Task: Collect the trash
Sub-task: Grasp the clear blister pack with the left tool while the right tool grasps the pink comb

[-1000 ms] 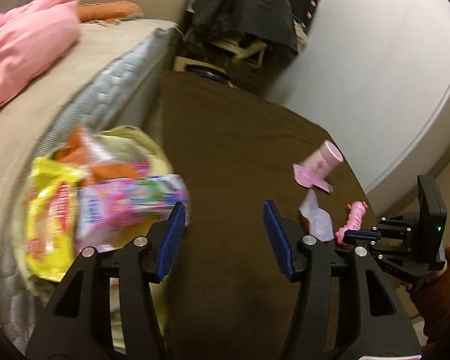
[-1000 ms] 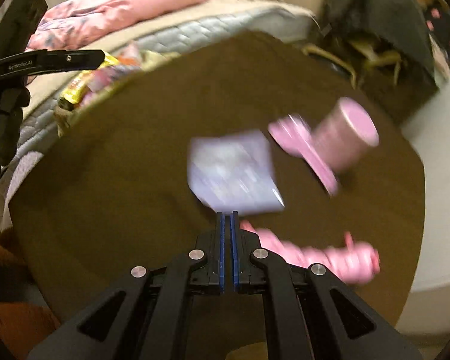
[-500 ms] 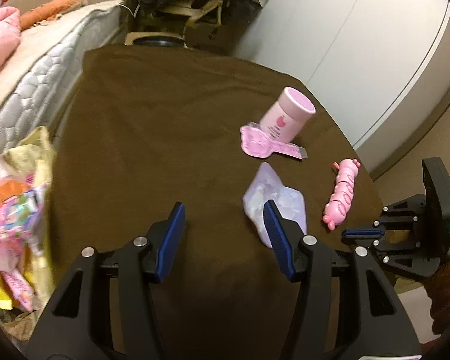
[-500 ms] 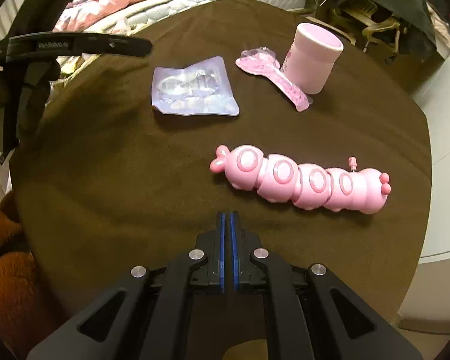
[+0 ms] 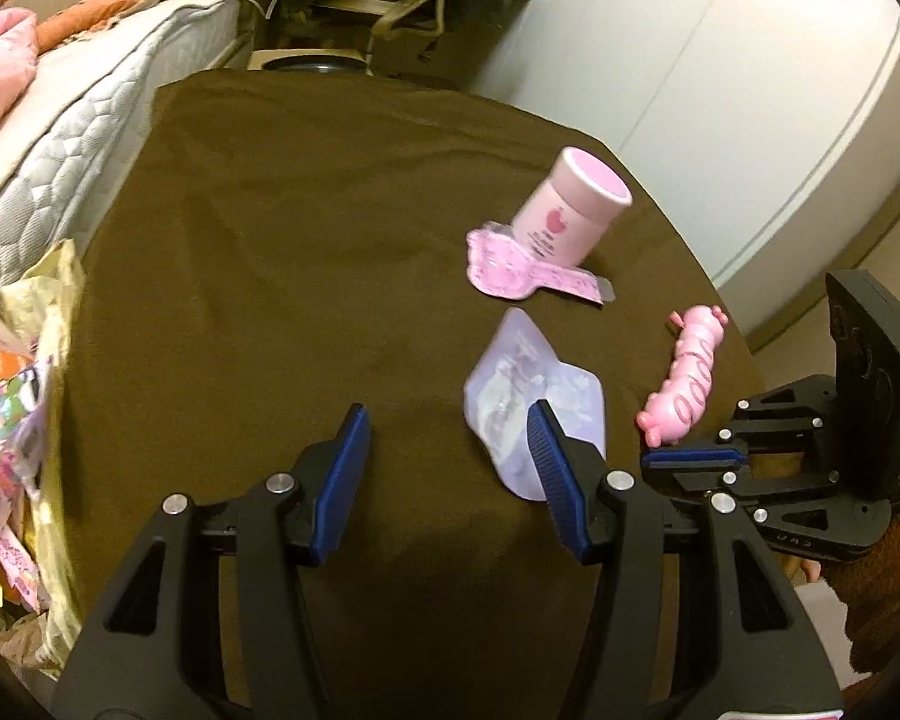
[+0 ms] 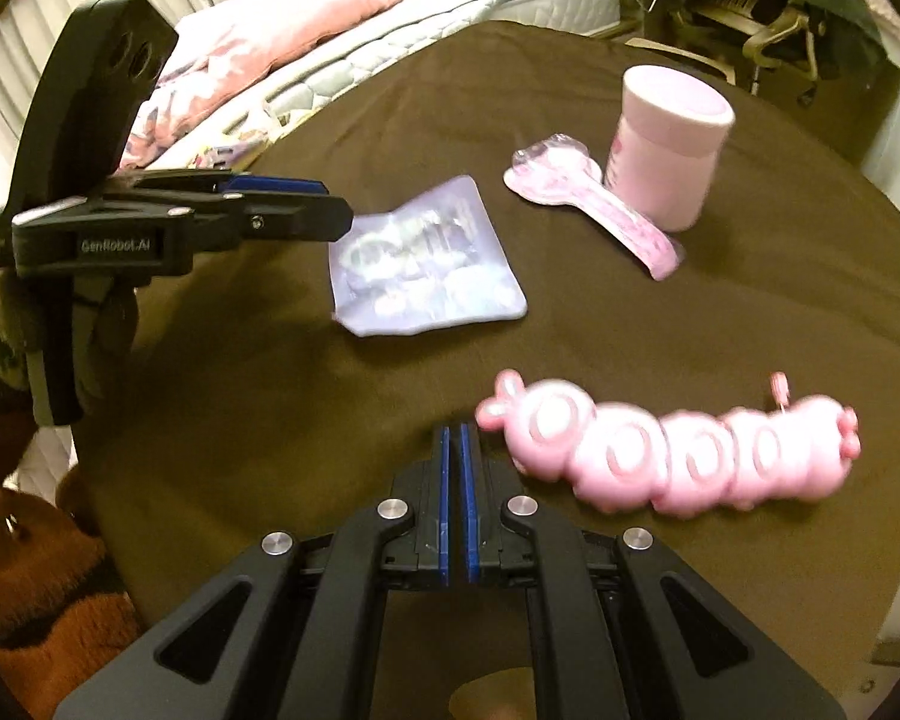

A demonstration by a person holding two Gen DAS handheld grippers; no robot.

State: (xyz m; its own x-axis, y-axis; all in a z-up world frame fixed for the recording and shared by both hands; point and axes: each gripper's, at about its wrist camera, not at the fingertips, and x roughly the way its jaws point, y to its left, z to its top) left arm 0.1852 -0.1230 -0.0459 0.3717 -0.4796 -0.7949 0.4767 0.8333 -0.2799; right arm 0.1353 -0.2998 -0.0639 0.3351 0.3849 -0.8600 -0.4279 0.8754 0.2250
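Beside the upright pink cup (image 5: 573, 210), the wide-open, empty left gripper (image 5: 447, 462) should straddle the flat lilac plastic wrapper's (image 5: 510, 384) raised edge; the right gripper (image 6: 455, 468) is closed, empty.

On the brown-clothed round table (image 6: 750, 312), a clear plastic blister wrapper (image 6: 423, 261) lies left of a pink lidded cup (image 6: 666, 144). A pink spoon-shaped packet (image 6: 594, 204) touches the cup's base, and a pink plastic caterpillar toy (image 6: 672, 450) lies nearer the viewer.
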